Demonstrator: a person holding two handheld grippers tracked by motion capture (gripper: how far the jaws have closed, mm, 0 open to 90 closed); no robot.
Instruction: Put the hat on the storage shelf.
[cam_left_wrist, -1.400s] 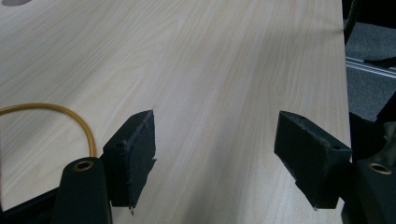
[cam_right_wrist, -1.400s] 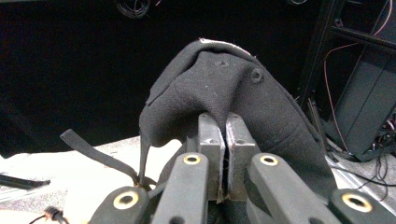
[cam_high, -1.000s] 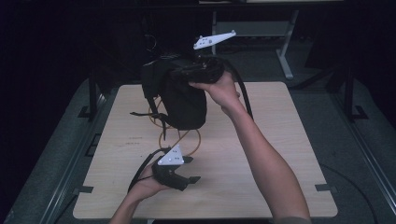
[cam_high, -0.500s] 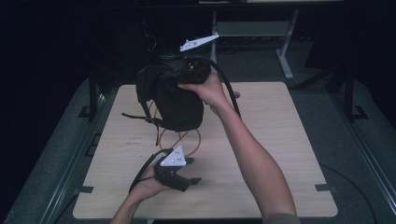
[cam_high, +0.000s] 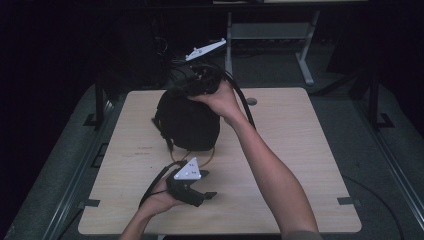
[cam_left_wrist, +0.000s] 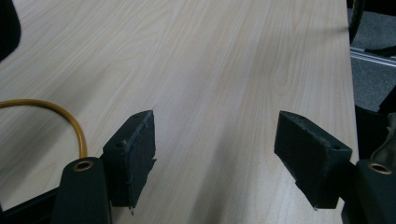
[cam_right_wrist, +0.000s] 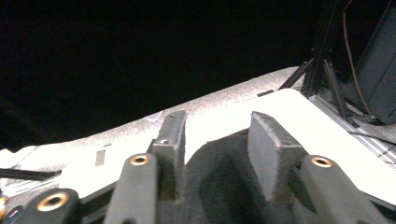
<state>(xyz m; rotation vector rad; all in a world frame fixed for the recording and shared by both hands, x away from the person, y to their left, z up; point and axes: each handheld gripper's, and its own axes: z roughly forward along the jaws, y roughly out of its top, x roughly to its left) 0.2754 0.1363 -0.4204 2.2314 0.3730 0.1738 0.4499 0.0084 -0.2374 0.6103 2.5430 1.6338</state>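
Here the person's left hand (cam_high: 160, 200) is resting on the near part of the pale wooden worktop (cam_high: 300, 150), holding the left claw (cam_high: 207, 195) low over the wood. In the left gripper view its two black jaws are standing wide apart with nothing between them, only bare woodgrain beyond. An orange cord (cam_left_wrist: 70, 121) is curving across the worktop just beside one jaw.

Farther back, the right hand (cam_high: 220, 97) is holding the right claw (cam_high: 192, 85) at the top of a black bag (cam_high: 187, 122), which is sitting left of the worktop's middle. A thin strap (cam_high: 165, 137) is hanging down the bag's left side. In the right gripper view the jaws are standing partly apart, with dark fabric lying between them; whether they are actually pinching it is impossible to tell.
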